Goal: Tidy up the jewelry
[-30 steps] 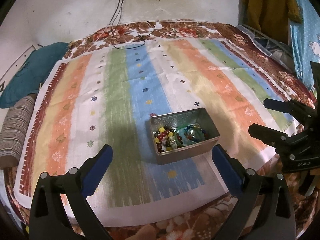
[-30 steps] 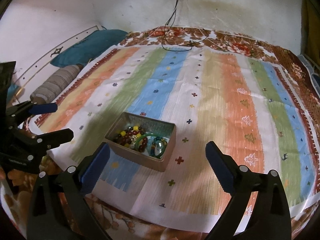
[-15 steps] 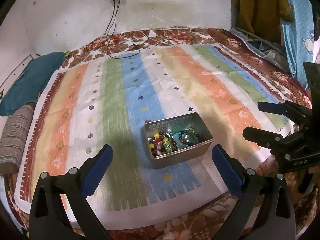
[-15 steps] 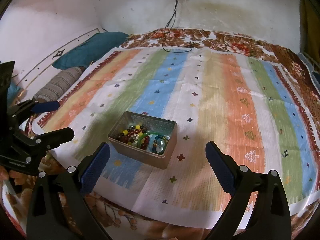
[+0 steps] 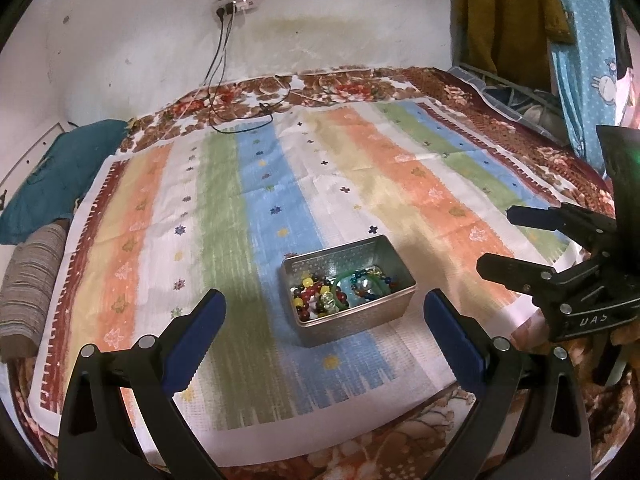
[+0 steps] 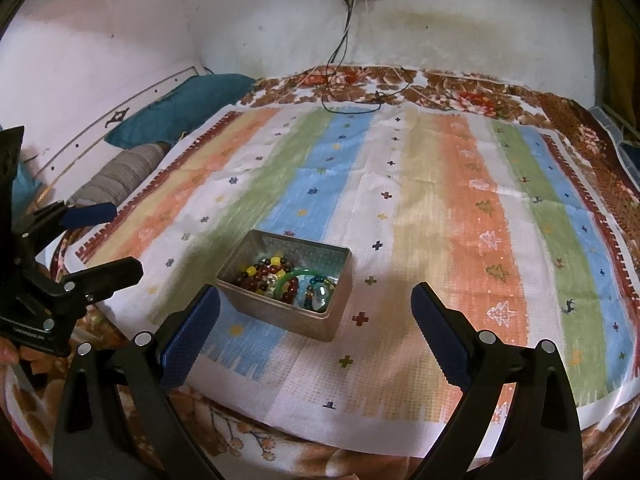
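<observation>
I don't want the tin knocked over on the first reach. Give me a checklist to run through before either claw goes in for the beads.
1. Left claw open, nothing held: ok.
2. Right claw open, nothing held: ok.
3. Tin upright on the striped cloth, lid off: ok.
4. Bracelets all inside the tin: ok.
5. Green bangle free of the bead strands: cannot tell, they overlap.
6. Somewhere to sort pieces into: not ok, only the tin shows.

Striped cloth [image 5: 360, 184] lies bare all around the lone metal tin [image 5: 348, 312], open-topped
</observation>
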The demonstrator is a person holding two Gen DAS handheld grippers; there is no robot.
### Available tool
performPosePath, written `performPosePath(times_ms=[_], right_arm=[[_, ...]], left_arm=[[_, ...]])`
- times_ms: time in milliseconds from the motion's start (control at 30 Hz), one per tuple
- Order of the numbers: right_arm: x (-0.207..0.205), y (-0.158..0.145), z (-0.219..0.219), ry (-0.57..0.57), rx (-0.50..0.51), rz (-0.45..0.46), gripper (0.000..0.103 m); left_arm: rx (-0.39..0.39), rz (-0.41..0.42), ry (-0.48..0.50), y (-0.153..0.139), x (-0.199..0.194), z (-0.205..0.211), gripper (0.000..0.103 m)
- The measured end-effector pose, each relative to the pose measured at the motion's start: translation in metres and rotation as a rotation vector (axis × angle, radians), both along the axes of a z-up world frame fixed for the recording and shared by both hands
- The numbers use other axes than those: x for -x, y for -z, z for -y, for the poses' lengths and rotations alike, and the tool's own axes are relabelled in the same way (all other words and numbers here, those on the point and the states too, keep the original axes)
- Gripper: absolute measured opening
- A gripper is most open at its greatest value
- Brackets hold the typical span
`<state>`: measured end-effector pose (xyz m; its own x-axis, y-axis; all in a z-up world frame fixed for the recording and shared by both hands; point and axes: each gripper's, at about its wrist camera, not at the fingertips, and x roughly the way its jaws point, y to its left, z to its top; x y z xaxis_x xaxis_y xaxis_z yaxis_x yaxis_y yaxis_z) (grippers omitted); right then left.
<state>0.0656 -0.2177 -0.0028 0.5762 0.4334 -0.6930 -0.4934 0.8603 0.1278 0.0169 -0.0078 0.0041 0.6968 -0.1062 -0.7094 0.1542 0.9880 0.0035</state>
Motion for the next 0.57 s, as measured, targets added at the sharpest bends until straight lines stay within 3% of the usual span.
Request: performPosePath(times_ms=[567], right_arm=[[0.0008,0.0002,-0.0025,-0.008,0.024,-0.001,0.097]], left_arm=[[0.031,-0.009,-0.003,0.0004,-0.001,-0.001,0.097]])
